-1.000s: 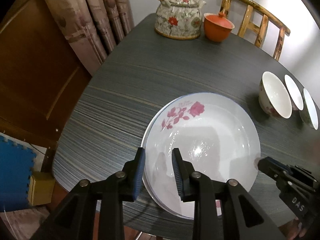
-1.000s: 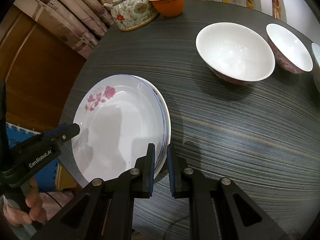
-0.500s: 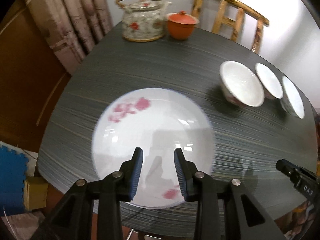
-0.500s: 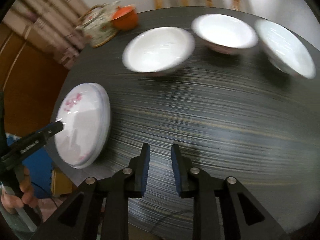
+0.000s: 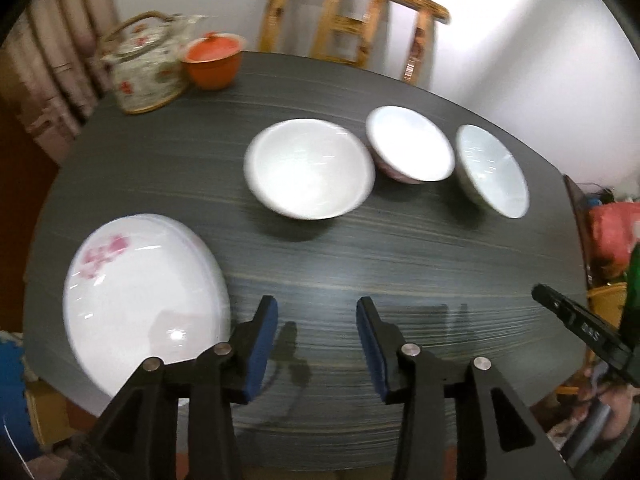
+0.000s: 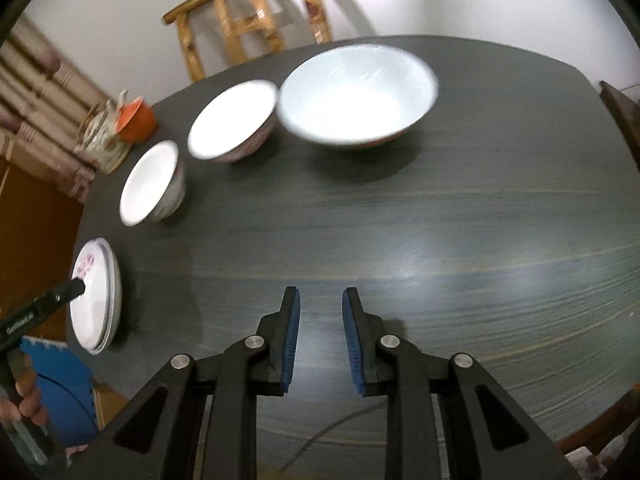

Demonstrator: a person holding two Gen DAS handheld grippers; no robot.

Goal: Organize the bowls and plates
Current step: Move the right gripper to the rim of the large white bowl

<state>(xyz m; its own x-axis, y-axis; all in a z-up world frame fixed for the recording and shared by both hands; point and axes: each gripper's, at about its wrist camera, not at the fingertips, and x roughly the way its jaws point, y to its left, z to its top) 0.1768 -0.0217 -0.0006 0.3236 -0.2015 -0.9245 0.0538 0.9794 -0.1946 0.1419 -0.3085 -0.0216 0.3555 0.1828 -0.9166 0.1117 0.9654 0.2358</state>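
Observation:
A stack of white plates with pink flowers (image 5: 140,300) lies at the table's near left; it also shows in the right wrist view (image 6: 96,296). Three white bowls stand in a row: the left bowl (image 5: 310,174) (image 6: 152,182), the middle bowl (image 5: 410,150) (image 6: 232,122) and the right bowl (image 5: 492,170) (image 6: 356,94). My left gripper (image 5: 316,344) is open and empty over the bare table, right of the plates. My right gripper (image 6: 320,332) is open and empty over the table, well short of the right bowl.
A flowered teapot (image 5: 146,64) and an orange lidded cup (image 5: 214,60) stand at the back left of the dark table (image 5: 400,260). A wooden chair (image 5: 352,20) stands behind the table. Curtains (image 5: 48,80) hang at the left.
Both grippers let go of the plate stack, swung right toward the bowls and opened wider. The plates stay stacked at the table's left.

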